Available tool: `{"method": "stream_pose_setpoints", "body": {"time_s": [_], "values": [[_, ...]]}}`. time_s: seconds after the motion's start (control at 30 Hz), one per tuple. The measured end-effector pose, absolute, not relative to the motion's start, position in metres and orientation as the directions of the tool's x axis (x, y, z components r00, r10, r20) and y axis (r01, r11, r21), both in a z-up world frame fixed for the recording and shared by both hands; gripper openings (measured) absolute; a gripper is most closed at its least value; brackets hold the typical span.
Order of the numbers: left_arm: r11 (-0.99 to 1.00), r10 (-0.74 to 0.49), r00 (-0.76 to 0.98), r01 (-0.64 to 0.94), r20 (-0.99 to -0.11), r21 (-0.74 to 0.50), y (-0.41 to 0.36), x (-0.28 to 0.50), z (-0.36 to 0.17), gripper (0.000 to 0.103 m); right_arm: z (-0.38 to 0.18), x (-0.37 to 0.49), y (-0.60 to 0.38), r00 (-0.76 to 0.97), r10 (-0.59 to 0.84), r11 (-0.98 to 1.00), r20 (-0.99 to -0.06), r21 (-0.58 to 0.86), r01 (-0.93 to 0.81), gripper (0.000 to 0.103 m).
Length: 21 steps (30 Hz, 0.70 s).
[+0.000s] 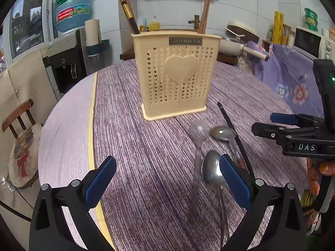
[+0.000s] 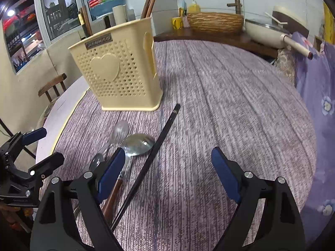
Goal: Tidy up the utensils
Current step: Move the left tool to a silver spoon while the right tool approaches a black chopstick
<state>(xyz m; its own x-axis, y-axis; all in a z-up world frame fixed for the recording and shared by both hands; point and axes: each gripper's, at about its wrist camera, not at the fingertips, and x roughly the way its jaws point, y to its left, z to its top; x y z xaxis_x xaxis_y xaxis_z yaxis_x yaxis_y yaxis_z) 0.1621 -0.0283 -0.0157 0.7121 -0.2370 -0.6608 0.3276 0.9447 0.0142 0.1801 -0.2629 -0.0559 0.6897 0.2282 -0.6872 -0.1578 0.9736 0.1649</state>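
**Both grippers spread over loose cutlery**

Nearest, the left gripper [image 1: 167, 179] and right gripper [image 2: 167, 173] stand wide open, holding nothing. Between them on the table [image 2: 230, 104] lie metal spoons [image 1: 211, 173], a clear plastic spoon [image 1: 199, 129] and a black chopstick [image 2: 155, 152]. Beyond stands the cream utensil holder [image 1: 175, 75], chopsticks [image 1: 130, 16] inside.

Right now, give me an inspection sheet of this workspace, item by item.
Surface: round table with a purple streaked cover, a yellow strip near its left edge.
Job's things: cream perforated utensil holder upright, chopsticks already inside; clear plastic spoon, two metal spoons and one black chopstick lying in front of it.
Clutter: nothing seen on the table.
Grippers: left tool open over the spoons, holding nothing; right tool open, empty, black chopstick between its fingers.
Cables: nothing seen.
Surroundings: water dispenser, wooden chair, floral cloth, pan, wicker basket.
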Motion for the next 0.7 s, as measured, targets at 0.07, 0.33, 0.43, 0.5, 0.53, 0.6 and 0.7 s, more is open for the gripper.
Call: {"method": "stream_pose_setpoints", "body": {"time_s": [0.07,0.33,0.43,0.5,0.53,0.6,0.7], "values": [[0.943,-0.235,0.707,0.332,-0.667,0.020,-0.029,0.160,-0.019,0.096,-0.061,0.178,-0.260,0.681,0.217,0.976,-0.699,0.155,-0.152,0.080],[0.934,-0.247,0.666,0.358,-0.703,0.011,-0.030,0.156,-0.033,0.075,-0.074,0.180,-0.253,0.634,0.190,0.982,-0.750,0.140,-0.129,0.059],[0.931,-0.251,0.653,0.365,-0.715,0.007,-0.032,0.154,-0.036,0.072,-0.077,0.180,-0.248,0.622,0.185,0.982,-0.761,0.127,-0.136,0.055],[0.931,-0.252,0.647,0.365,-0.719,0.003,-0.032,0.153,-0.038,0.070,-0.079,0.181,-0.243,0.611,0.181,0.983,-0.771,0.122,-0.138,0.052],[0.932,-0.251,0.646,0.363,-0.721,0.001,-0.031,0.153,-0.039,0.070,-0.081,0.182,-0.240,0.604,0.178,0.983,-0.777,0.119,-0.137,0.051],[0.932,-0.252,0.644,0.362,-0.722,-0.003,-0.031,0.152,-0.040,0.070,-0.084,0.182,-0.235,0.600,0.166,0.985,-0.783,0.104,-0.136,0.050],[0.933,-0.252,0.643,0.360,-0.723,-0.006,-0.032,0.152,-0.041,0.070,-0.084,0.183,-0.232,0.600,0.154,0.987,-0.785,0.100,-0.123,0.048]]}}
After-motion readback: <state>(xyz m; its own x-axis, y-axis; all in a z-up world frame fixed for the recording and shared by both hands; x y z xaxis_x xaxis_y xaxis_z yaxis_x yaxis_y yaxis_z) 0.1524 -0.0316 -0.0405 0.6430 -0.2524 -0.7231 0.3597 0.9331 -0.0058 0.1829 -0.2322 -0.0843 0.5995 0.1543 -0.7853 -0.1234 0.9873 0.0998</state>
